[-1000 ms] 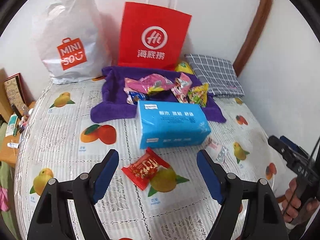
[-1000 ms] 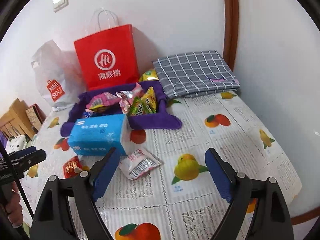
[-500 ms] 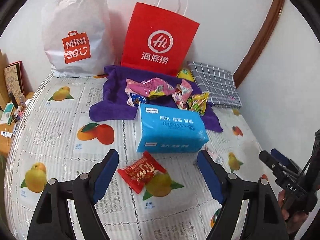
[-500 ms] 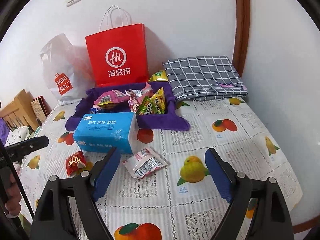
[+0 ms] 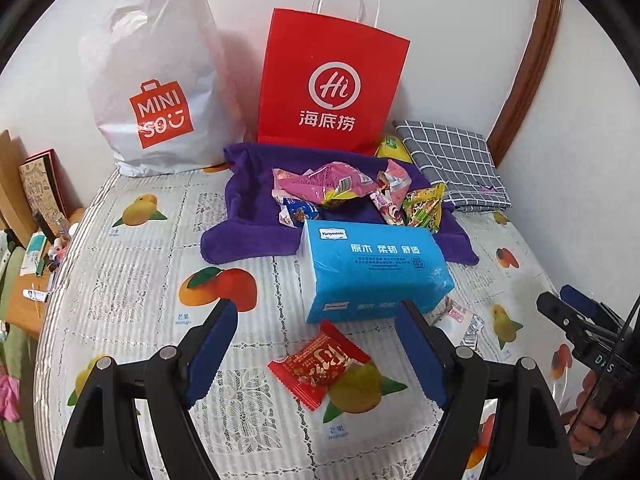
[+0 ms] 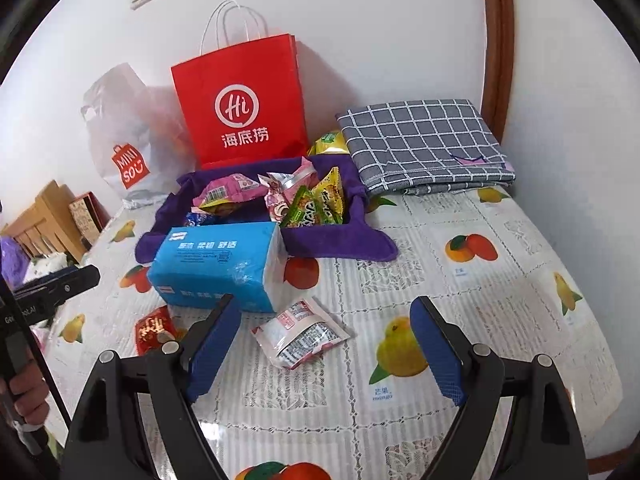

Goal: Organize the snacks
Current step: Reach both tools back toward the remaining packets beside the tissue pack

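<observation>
Blue-padded and set wide apart, the left gripper [image 5: 316, 344] hangs over the table with nothing between its jaws; the red snack packet [image 5: 319, 364] lies flat on the fruit-print tablecloth [image 5: 132, 280] just below and between them, not touched. The right gripper [image 6: 324, 344] is likewise empty, its jaws wide but closing slightly, and the white snack packet [image 6: 300, 334] lies on the cloth under the gap, nearer the left finger than the right. No pad presses on either packet.

Beyond these two strays stands the blue tissue pack [image 5: 374, 270], just behind both packets and right against the front edge of the purple cloth [image 5: 248, 216]. On that cloth a small heap is already gathered: a pink packet [image 5: 320, 184], a small blue-and-white one [image 5: 298, 212], a pink-and-white one [image 6: 280, 196] and green-yellow packets [image 6: 320, 204]. A yellow packet [image 5: 394, 148] sits behind the cloth's far corner, beside the folded checked fabric [image 6: 424, 144]. At the wall stand the red paper bag [image 5: 332, 84] and the white plastic bag [image 5: 156, 100].

By the look of it, most of the sorting is done: the bulk of the snacks sit together on the purple cloth, while the red and white packets, perhaps the yellow one too, remain to be brought over. Each gripper seems lined up on its own packet, so the pickups are the likely next step.
</observation>
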